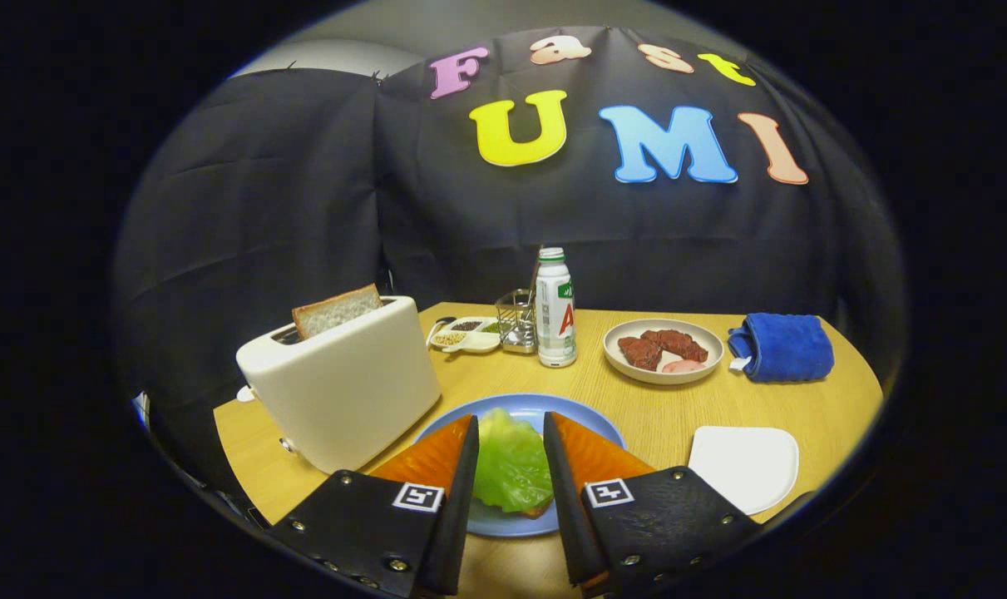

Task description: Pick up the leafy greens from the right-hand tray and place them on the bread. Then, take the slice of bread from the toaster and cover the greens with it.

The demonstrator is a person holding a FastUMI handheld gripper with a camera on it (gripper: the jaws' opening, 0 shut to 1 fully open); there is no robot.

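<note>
The leafy greens (511,466) lie flat on a slice of bread (538,508), of which only a brown corner peeks out, on a blue plate (586,423). My gripper (510,418) hovers over them, open, and the leaf shows through the gap between the two fingers; neither finger presses on it. Left of the plate stands a white toaster (345,387) with a slice of bread (337,311) sticking up from its slot. The white right-hand tray (744,466) lies to the right of the plate with nothing on it.
Beyond the plate stand a white bottle (555,309), a wire holder (516,321) and a small divided dish of seasonings (466,334). A beige plate with meat pieces (663,350) and a folded blue towel (782,347) sit at the back right of the wooden table (827,403).
</note>
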